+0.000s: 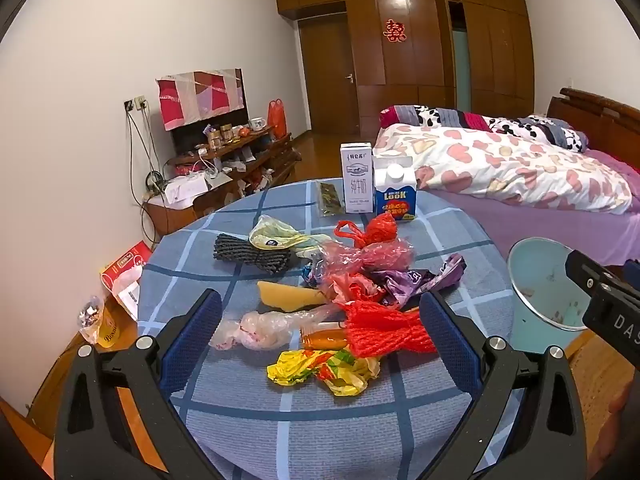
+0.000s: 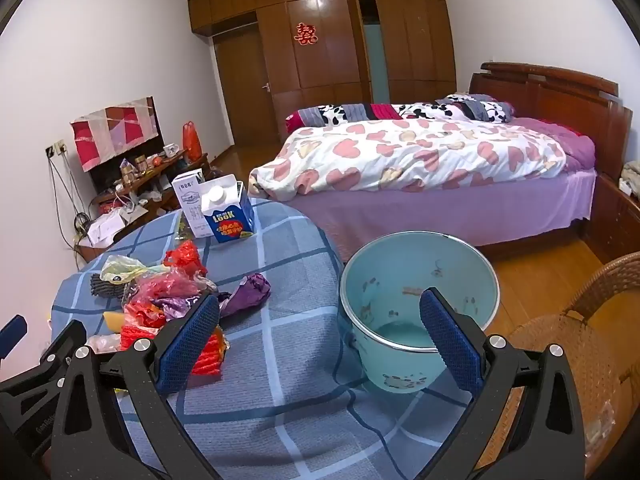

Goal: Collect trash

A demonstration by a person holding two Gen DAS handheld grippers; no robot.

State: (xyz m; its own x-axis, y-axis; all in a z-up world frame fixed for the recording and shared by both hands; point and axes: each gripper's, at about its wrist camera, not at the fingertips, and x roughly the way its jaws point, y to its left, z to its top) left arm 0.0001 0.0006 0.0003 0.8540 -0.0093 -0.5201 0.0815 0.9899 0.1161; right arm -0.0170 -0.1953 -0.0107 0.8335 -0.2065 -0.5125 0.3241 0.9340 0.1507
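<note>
In the left wrist view, the left gripper [image 1: 320, 334] gapes empty over trash [image 1: 352, 300] heaped mid-tabletop, two cartons [image 1: 376, 184] at the far edge; in the right wrist view, the right gripper [image 2: 320, 334] gapes empty before one blue bin [image 2: 416, 276] beside the tabletop's right edge.

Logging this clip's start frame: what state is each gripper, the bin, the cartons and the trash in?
Left gripper: open, nothing held, over the trash.
Right gripper: open, nothing held.
Bin: upright beside the table, no trash seen inside.
White carton: upright.
Blue carton: upright, white cap on.
Trash pile: loose on the tablecloth, none collected.
Wardrobe door: ajar.
</note>
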